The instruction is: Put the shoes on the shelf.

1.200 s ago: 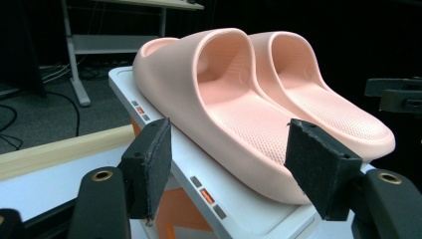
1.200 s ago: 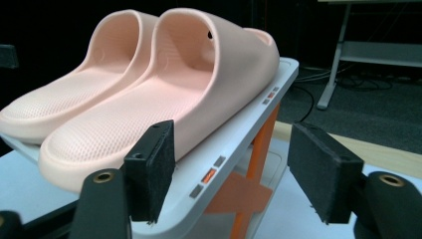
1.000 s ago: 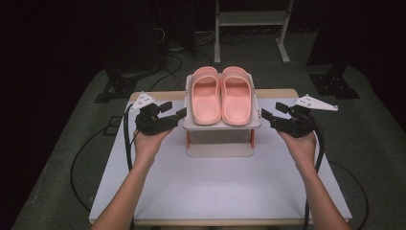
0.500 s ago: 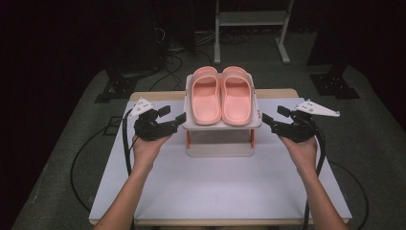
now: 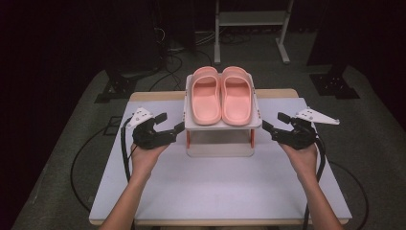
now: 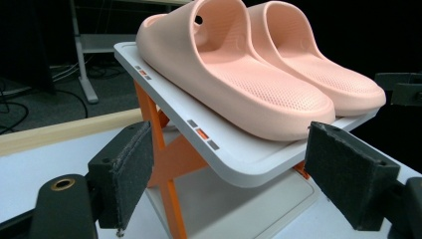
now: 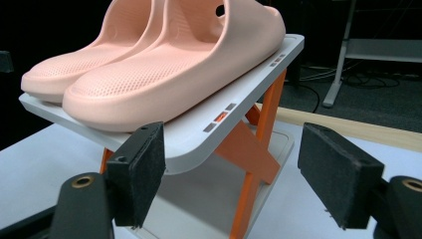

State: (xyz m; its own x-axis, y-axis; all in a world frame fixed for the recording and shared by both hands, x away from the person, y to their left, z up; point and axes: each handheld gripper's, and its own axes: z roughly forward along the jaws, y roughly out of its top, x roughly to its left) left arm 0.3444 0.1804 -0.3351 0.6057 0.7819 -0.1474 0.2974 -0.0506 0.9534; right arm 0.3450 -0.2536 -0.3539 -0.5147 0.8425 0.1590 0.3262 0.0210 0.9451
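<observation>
My left hand-held gripper is spread wide, jaws empty, just left of the rack. My right hand-held gripper is spread likewise, just off the rack's right corner. The two pink slippers sit side by side on the rack's top shelf, mid-counter.

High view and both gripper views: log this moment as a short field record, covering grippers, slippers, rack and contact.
left gripper: open, at the rack's left edge
right gripper: open, at the rack's right edge
slippers: pink pair, side by side on the top shelf
rack: white two-level, orange legs, on the white table
contact: neither gripper grips anything; whether the jaws touch the shelf edge cannot be told
held: nothing
</observation>
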